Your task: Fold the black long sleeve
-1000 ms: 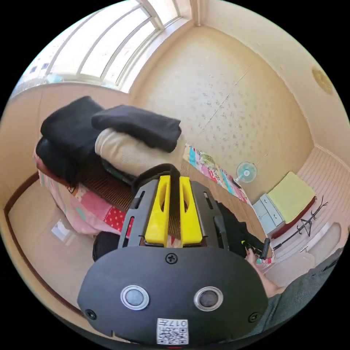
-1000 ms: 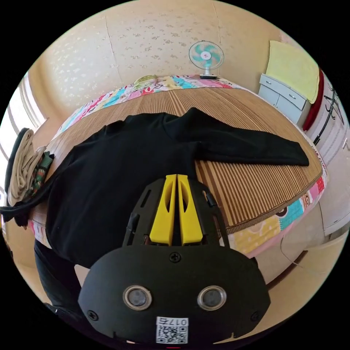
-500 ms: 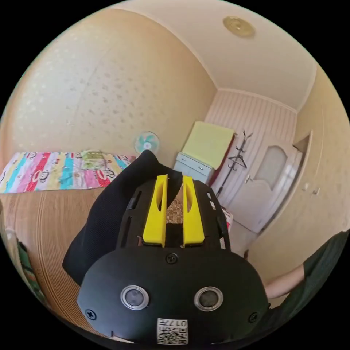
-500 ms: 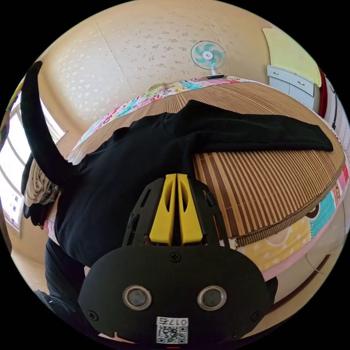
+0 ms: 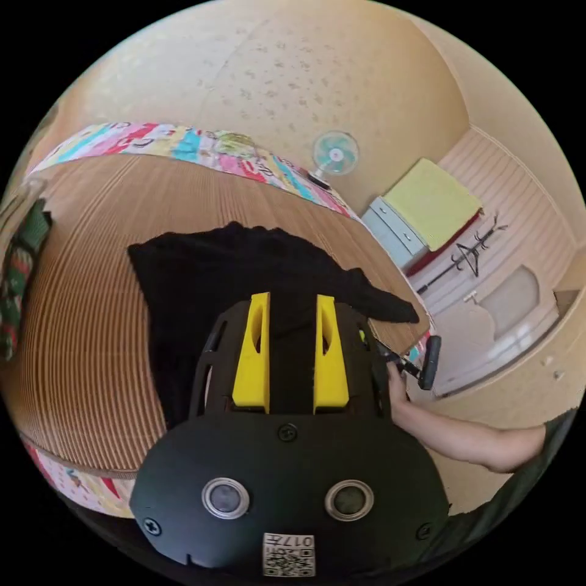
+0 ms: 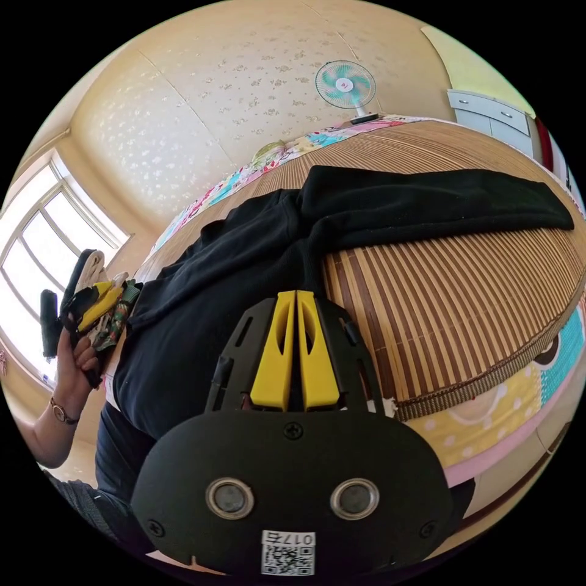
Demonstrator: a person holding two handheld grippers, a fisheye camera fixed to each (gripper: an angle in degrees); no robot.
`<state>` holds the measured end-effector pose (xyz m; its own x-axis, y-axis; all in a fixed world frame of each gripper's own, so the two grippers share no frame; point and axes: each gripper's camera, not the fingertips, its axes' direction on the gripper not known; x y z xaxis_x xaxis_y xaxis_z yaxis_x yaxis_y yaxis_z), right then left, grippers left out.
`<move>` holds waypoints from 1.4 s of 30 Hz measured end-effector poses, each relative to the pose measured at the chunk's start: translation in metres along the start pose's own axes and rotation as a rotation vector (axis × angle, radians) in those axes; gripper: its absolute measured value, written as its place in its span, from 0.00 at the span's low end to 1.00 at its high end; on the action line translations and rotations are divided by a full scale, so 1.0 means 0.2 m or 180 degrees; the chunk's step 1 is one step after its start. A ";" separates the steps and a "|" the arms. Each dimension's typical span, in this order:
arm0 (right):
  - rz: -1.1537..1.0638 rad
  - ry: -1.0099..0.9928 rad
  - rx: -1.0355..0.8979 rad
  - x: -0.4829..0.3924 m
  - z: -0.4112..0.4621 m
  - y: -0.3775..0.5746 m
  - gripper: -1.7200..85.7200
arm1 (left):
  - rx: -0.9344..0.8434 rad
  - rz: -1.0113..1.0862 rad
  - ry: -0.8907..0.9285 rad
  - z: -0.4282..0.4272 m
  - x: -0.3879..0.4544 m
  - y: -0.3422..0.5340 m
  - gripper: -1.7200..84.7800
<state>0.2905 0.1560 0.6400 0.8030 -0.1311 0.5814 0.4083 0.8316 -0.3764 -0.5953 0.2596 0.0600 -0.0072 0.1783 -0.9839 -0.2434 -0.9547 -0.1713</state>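
Released from the left gripper (image 5: 292,351), whose jaws now gape empty, the black long sleeve (image 6: 256,256) lies mid-frame on the bamboo mat (image 6: 464,305) below the fan (image 6: 345,85), while the right gripper (image 6: 296,351) stays clamped, nothing visibly caught.

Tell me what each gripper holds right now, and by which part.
The left gripper is open over the black long sleeve and holds nothing. The right gripper is shut at the shirt's side edge near the bottom; whether fabric is pinched cannot be told.
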 end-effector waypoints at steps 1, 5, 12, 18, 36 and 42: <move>-0.0002 0.0004 0.0002 0.00 0.00 0.00 0.02 | 0.0010 -0.0062 -0.0110 0.01 -0.04 0.00 0.16; -0.0009 0.0020 0.0002 0.02 0.00 -0.01 0.02 | -0.0671 0.0177 -0.1006 0.34 -0.08 -0.01 0.12; -0.0057 0.0119 0.0015 0.02 -0.01 -0.02 0.02 | -0.0417 0.0473 -0.1457 0.43 0.05 0.00 0.11; -0.0071 0.0141 0.0027 0.04 -0.02 -0.04 0.02 | -0.0356 0.0341 -0.1140 0.40 -0.05 -0.03 0.11; 0.0137 -0.0464 0.0065 0.28 -0.18 -0.08 0.02 | -0.0324 0.0368 -0.1152 0.37 -0.15 -0.10 0.11; 0.0193 -0.0586 0.0082 0.35 -0.22 -0.11 0.02 | -0.0313 0.0338 -0.1076 0.35 -0.21 -0.13 0.11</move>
<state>0.3566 0.1053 0.6568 0.7319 0.0185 0.6812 0.3485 0.8489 -0.3975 -0.6558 0.2934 0.1092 -0.3515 0.1300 -0.9271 -0.1299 -0.9875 -0.0892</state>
